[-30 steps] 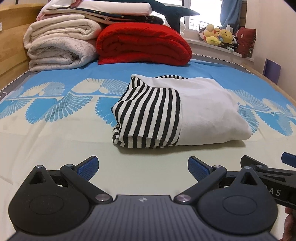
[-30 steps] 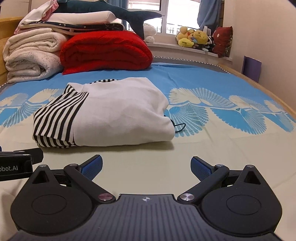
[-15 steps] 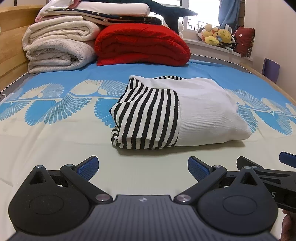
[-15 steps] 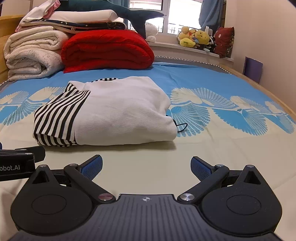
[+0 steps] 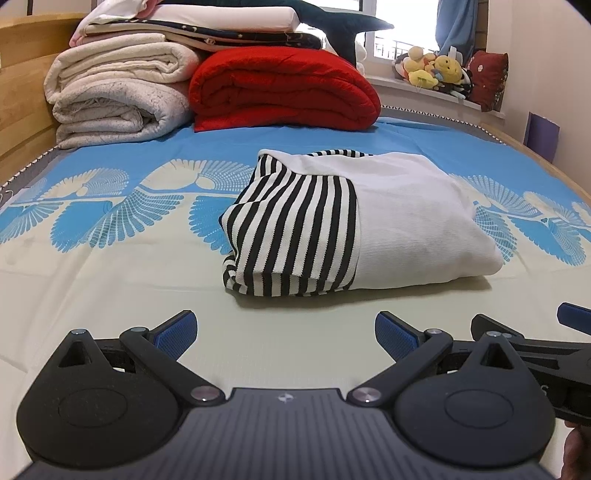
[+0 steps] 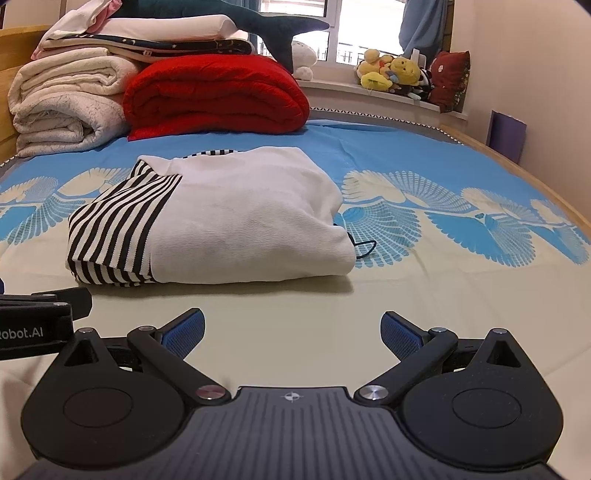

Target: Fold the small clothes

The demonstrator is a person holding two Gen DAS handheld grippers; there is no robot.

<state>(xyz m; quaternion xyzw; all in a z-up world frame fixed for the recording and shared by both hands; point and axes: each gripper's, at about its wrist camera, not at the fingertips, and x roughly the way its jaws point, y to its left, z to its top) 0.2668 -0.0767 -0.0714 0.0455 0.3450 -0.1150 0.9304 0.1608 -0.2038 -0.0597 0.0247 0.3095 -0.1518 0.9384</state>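
A folded garment (image 5: 354,225), white with a black-and-white striped part on its left, lies on the bed sheet (image 5: 110,280). It also shows in the right wrist view (image 6: 221,221), with a thin black cord (image 6: 364,248) poking out at its right edge. My left gripper (image 5: 285,330) is open and empty, low over the sheet just in front of the garment. My right gripper (image 6: 292,330) is open and empty, also just in front of it. The two grippers sit side by side, each showing at the edge of the other's view.
Folded white blankets (image 5: 118,96) and a red quilt (image 5: 280,92) are stacked at the head of the bed, with a plush shark (image 6: 258,26) on top. Soft toys (image 5: 436,70) line the window sill. A wooden bed frame (image 6: 517,166) runs along the right.
Both grippers have shifted slightly, so the garment sits a little nearer and higher in both views. The garment itself has not moved. Both jaws stay open.
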